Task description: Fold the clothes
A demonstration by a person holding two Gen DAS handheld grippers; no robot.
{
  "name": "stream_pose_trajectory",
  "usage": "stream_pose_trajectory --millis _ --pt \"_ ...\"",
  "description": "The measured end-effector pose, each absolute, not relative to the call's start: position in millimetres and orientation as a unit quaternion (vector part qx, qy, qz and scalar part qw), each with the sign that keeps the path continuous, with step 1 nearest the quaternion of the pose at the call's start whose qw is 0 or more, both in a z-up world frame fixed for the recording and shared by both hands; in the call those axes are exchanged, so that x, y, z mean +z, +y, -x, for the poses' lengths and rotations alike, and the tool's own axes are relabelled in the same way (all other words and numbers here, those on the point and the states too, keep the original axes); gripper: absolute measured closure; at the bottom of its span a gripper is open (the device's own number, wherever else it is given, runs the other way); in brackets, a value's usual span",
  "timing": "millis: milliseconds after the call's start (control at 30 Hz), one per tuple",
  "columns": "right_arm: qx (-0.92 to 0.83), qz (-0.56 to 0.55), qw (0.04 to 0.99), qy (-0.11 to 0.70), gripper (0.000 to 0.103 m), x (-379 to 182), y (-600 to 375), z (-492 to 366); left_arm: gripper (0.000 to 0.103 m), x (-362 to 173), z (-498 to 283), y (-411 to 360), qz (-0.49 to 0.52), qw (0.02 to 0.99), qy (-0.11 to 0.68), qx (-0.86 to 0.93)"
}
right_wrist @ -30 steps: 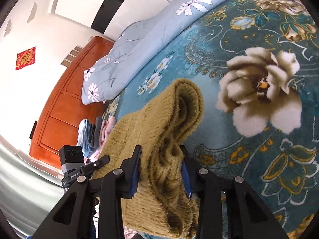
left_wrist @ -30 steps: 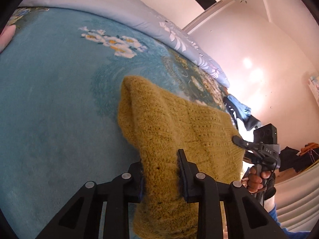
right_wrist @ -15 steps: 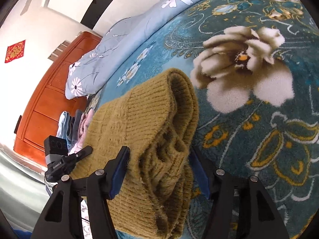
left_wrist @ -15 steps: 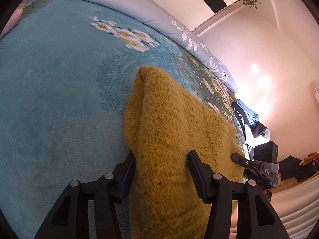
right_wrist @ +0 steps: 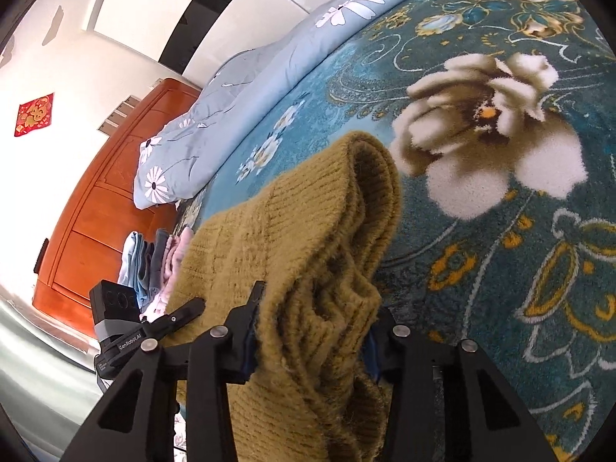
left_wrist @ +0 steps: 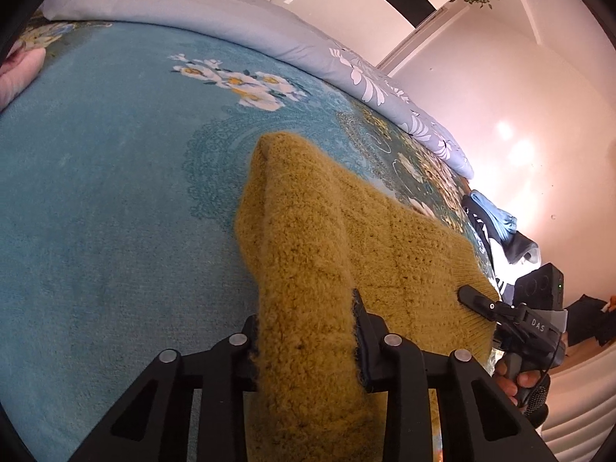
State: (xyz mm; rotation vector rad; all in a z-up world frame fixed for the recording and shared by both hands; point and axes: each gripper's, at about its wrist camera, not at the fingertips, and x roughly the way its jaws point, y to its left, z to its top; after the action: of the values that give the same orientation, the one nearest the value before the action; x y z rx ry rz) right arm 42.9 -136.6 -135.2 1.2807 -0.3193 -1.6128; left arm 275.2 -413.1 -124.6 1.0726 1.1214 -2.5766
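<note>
You hold one yellow sweater (left_wrist: pixel 308 254) over the blue flowery blanket (left_wrist: pixel 107 200), with two grippers. Your left gripper (left_wrist: pixel 306 331) is pinched tight on one bunched end. Your right gripper (right_wrist: pixel 313 331) is pinched tight on the other end. One grey-blue quilt (right_wrist: pixel 269 65) lies along the far edge. One small pile of clothes (right_wrist: pixel 154 258) sits by the wooden cabinet (right_wrist: pixel 104 208).

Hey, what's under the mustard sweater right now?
Under the mustard sweater lies the teal floral blanket, visible all around it. Each tool, left and right, is clamped on bunched knit. Whatever sits directly beneath the fabric is covered.
</note>
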Motion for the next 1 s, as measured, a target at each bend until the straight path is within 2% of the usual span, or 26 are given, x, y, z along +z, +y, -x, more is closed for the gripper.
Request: stream_pose_trajectory --millis 200,500,700,1000 --pt "-0.664 -0.524 0.517 -0.133 0.061 -103.7 -128.7 -68.2 0.071 -96.1 -305.0 -397.3 -0.329 0.061 0.362 -0.870" --pt "-0.657 -0.511 0.548 -0.086 0.061 -55.6 -153.2 -116.0 0.070 -56.3 -379.0 -404.1 -0.261 0.083 0.341 -0.900" --pt "-0.652 -0.492 0.576 -0.037 0.061 -15.6 -210.1 -152.1 0.070 -36.2 -427.9 -449.5 -0.212 0.098 0.347 -0.908" --pt "-0.608 -0.451 0.654 0.003 0.061 52.0 -335.0 -213.0 0.070 35.5 -509.6 -563.2 -0.167 0.153 0.316 -0.921"
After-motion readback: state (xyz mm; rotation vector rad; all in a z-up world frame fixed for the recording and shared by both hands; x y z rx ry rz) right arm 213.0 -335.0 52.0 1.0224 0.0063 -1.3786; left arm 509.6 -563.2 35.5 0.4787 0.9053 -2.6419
